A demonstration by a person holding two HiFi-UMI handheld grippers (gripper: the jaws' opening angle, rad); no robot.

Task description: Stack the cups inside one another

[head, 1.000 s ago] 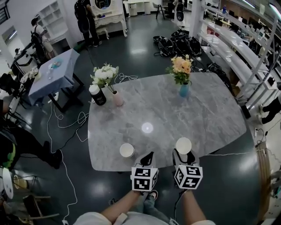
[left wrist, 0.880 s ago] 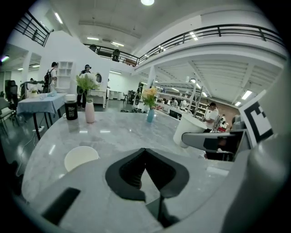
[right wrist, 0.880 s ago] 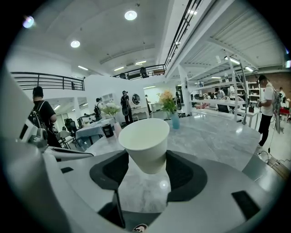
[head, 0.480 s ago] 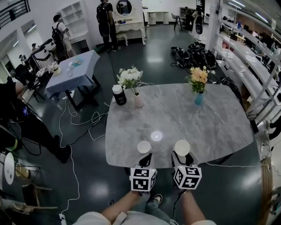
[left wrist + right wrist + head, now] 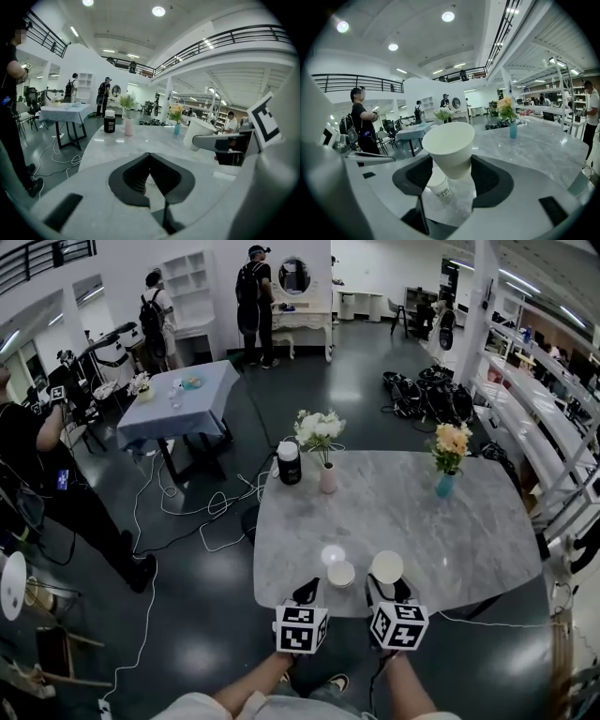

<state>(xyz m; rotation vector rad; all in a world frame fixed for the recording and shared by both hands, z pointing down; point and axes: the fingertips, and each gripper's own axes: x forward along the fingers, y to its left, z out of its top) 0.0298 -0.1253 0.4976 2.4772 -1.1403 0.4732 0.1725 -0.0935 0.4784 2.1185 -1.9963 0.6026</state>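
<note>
Left gripper (image 5: 149,158) pressed shut, nothing pinched, parked over table (image 5: 422,531) near edge, just left of standing cup (image 5: 341,575). Right gripper (image 5: 388,587) clamped on held cup (image 5: 449,145). Held cup tilted, mouth up, just right of standing cup. Judged poised for nesting. Table middle bare. Black jar (image 5: 289,463), pink vase (image 5: 328,478), blue vase (image 5: 445,486) set along far edge, well apart.

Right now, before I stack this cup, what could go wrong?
The white paper cup in the right gripper sits tilted, so it may catch the rim of the second white paper cup rather than slide in.
That second cup stands near the edge of the grey marble table; the shut left gripper isn't steadying it, so it could topple.
</note>
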